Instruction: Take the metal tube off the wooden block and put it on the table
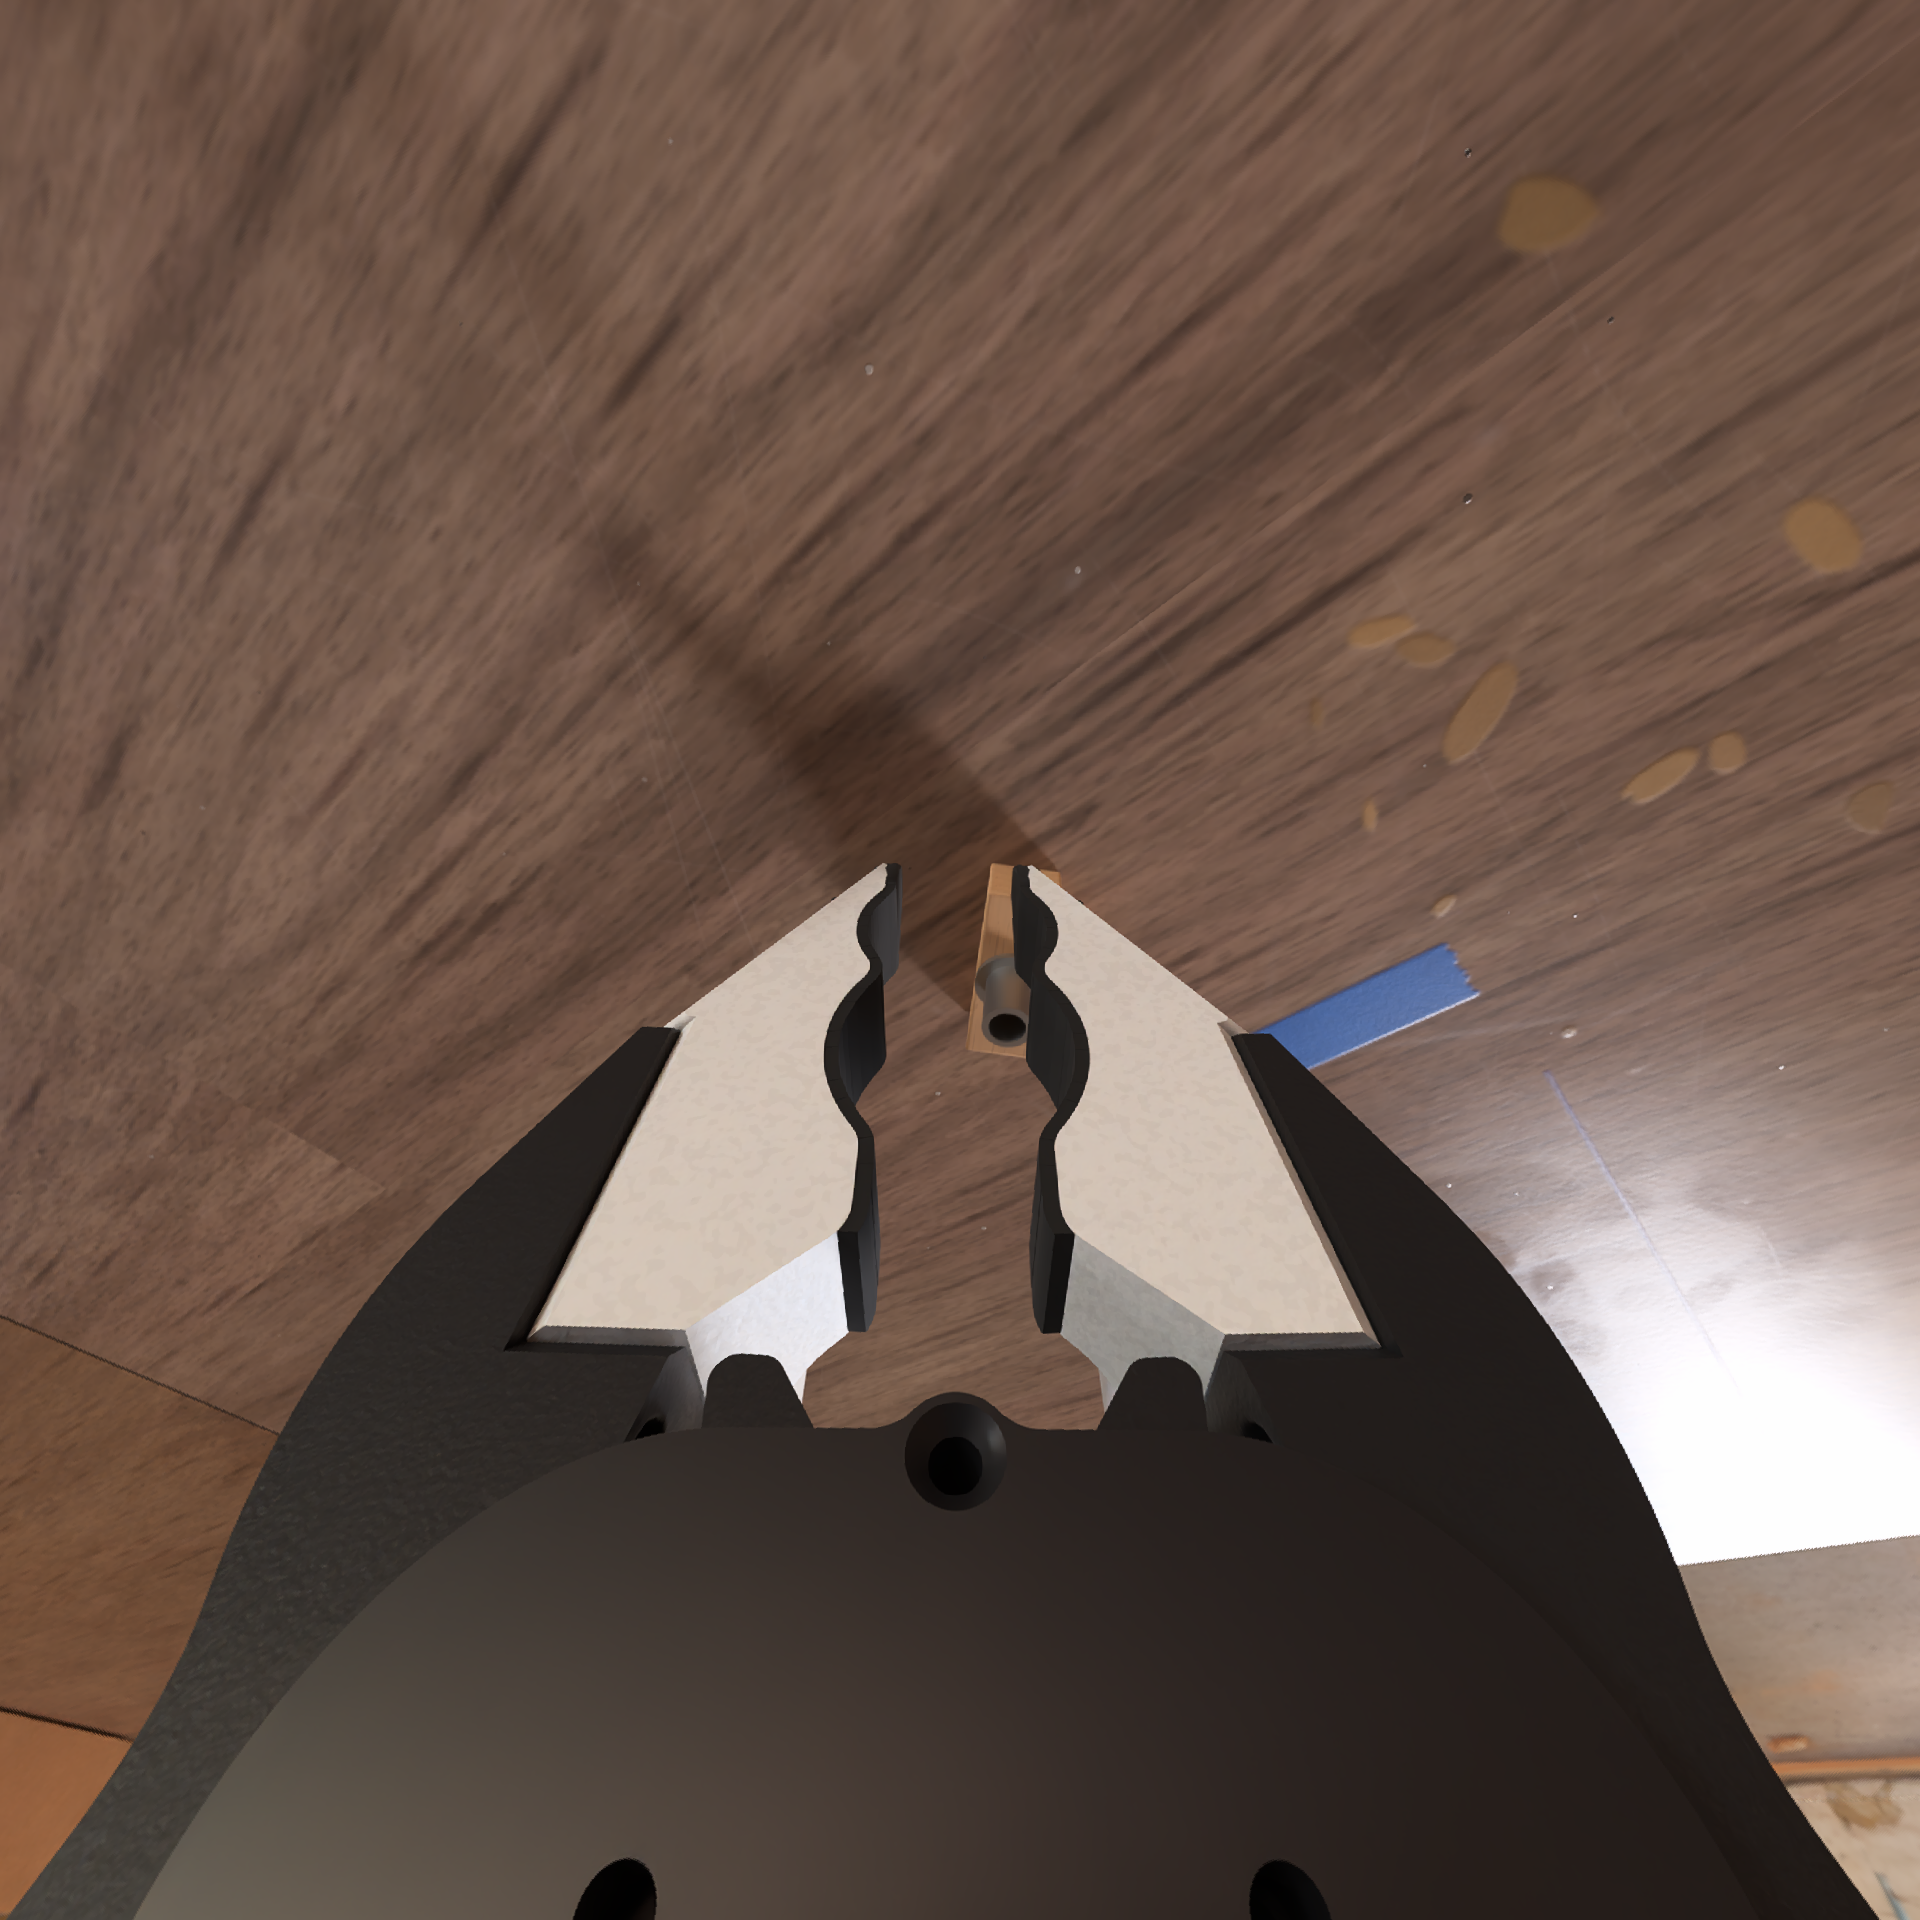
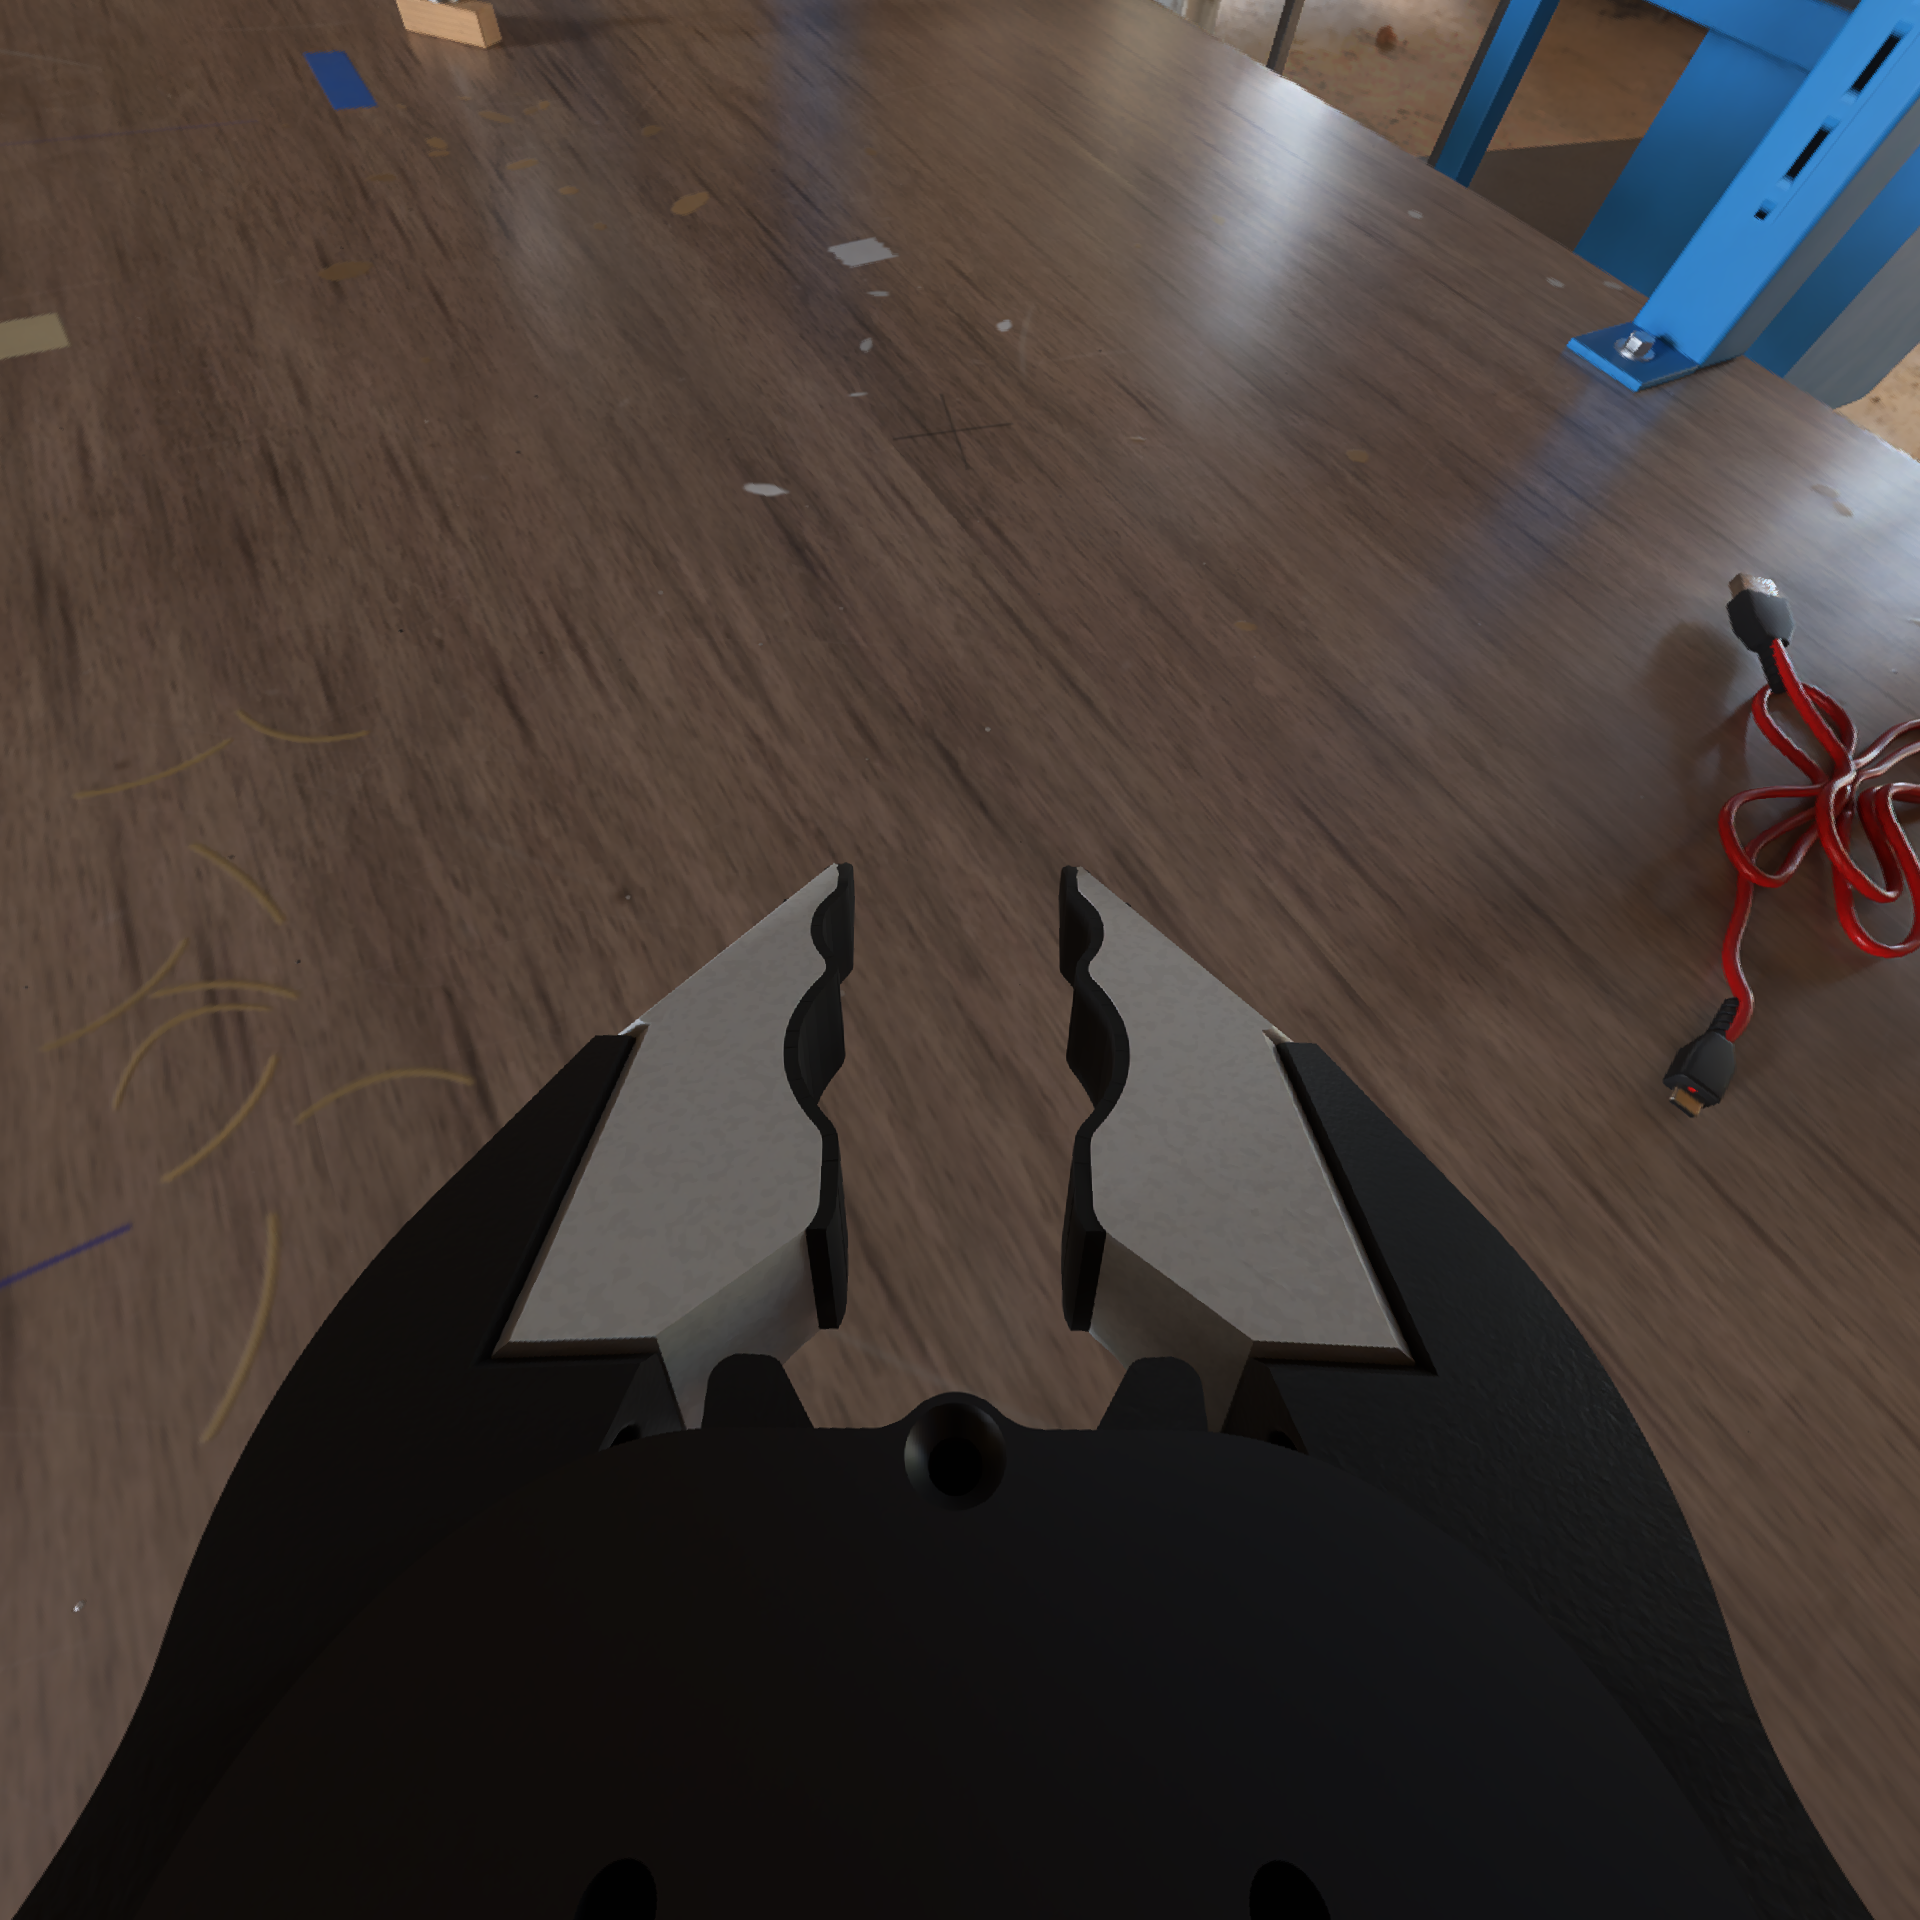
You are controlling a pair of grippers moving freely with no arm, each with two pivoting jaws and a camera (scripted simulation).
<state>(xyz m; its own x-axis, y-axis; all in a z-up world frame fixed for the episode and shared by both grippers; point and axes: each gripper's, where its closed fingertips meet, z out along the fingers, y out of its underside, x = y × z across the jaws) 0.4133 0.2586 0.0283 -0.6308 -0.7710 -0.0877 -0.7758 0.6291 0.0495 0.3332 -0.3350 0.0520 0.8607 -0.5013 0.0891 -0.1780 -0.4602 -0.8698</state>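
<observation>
In the left wrist view a small light wooden block (image 1: pixel 994 940) lies on the brown wooden table (image 1: pixel 727 416). A short grey metal tube (image 1: pixel 1001 1003) rests on top of it, its open end facing me. My left gripper (image 1: pixel 956 878) is open above the table; the block and tube show in the gap, partly hidden behind the right finger (image 1: pixel 1132 1091). In the right wrist view my right gripper (image 2: pixel 956 883) is open and empty low over the table. The wooden block (image 2: pixel 449 21) shows far off at the top left edge.
A blue tape strip (image 1: pixel 1371 1003) lies right of the block, also in the right wrist view (image 2: pixel 341 79). Tan spots (image 1: pixel 1481 712) mark the table. A red coiled cable (image 2: pixel 1818 821) lies at the right. A blue metal frame (image 2: pixel 1756 187) is bolted at the far right edge.
</observation>
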